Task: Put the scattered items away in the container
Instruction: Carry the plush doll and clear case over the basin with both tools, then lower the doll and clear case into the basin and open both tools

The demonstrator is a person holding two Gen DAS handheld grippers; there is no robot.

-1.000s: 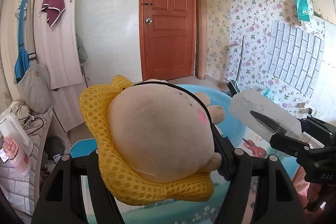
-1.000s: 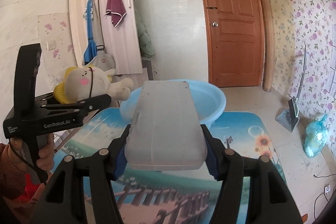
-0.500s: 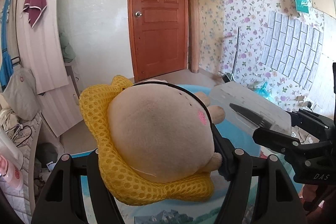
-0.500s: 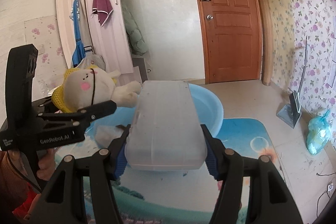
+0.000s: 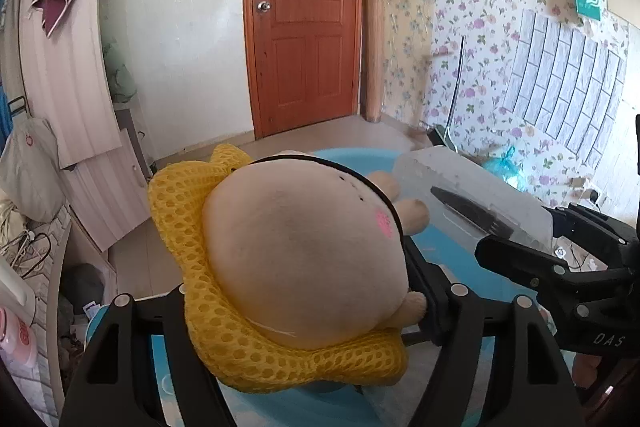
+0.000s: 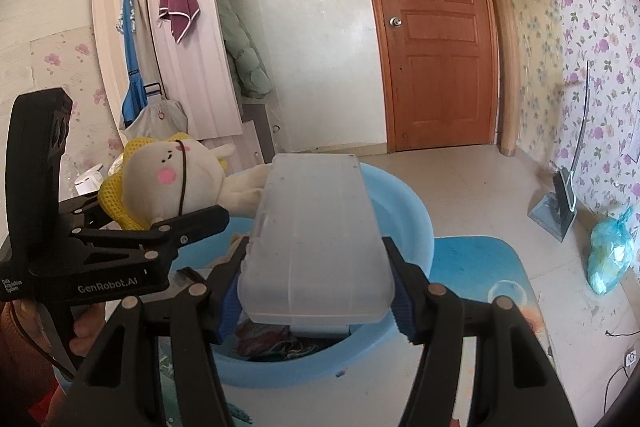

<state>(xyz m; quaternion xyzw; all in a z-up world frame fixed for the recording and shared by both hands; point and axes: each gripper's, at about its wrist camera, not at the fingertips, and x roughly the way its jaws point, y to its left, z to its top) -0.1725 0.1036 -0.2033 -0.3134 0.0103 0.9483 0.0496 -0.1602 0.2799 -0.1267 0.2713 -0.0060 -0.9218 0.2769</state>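
L claw (image 5: 296, 291) has the cream plush toy w/ yellow mesh hat (image 5: 288, 267) between its jaws, and the jaws are opening; pads look to still touch the toy, though the plush hides the contact. R claw (image 6: 316, 287) pinches a frosted translucent plastic box (image 6: 316, 239) by its sides (blue pads tight on it). Both items hang over the round light-blue plastic basin (image 6: 416, 227), which sits on a picture-print mat (image 6: 480, 267) & already holds some cloth items.
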